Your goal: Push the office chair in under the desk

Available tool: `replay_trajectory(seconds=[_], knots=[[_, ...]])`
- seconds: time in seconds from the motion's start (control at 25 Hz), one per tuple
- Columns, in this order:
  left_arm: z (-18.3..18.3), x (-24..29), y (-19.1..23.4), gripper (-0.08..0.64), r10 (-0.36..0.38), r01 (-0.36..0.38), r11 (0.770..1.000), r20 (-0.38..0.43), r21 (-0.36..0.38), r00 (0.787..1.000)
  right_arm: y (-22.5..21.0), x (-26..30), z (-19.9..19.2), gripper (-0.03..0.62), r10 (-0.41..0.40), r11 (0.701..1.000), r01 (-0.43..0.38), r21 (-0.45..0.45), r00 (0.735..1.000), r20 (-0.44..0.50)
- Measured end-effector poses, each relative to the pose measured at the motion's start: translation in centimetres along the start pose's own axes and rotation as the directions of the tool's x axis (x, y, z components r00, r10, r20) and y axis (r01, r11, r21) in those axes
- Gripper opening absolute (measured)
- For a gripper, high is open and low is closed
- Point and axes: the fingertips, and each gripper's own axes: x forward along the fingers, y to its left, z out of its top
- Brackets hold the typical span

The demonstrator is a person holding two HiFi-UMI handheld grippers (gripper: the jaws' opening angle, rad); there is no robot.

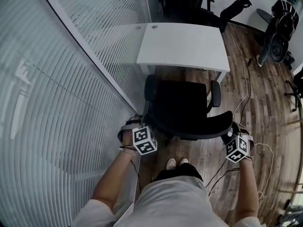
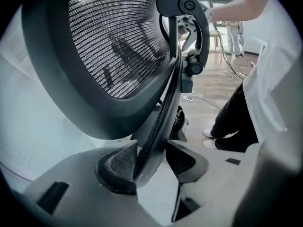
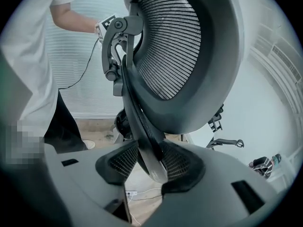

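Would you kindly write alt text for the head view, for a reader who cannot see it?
Seen from above, a person clamps the left hand-held gripper and right hand-held gripper on the backrest of a black mesh office chair that faces a white rectangular desk, on a wooden floor.

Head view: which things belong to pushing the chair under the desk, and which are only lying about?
Job: chair, desk, left gripper, right gripper.
Lying about: cables, other chair.

Wood-plank floor (image 1: 270, 117), blinded glass wall (image 1: 57, 103); black chairs (image 1: 189, 4) beyond
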Motion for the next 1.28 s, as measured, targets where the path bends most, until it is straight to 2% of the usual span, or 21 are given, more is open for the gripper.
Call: replay_trajectory(seconds=[0.72, 1.28], knots=[[0.0, 4.3, 6.3, 0.202, 0.018, -0.018, 1.000, -0.012, 0.007, 1.000, -5.3, 5.1, 1.3, 0.169, -0.005, 1.000, 0.005, 0.011, 1.000, 0.001], [0.4, 7.1, 11.7, 0.202, 0.028, -0.028, 1.000, 0.020, 0.002, 0.999, -10.1, 8.8, 2.5, 0.169, -0.009, 1.000, 0.010, 0.024, 1.000, -0.020]])
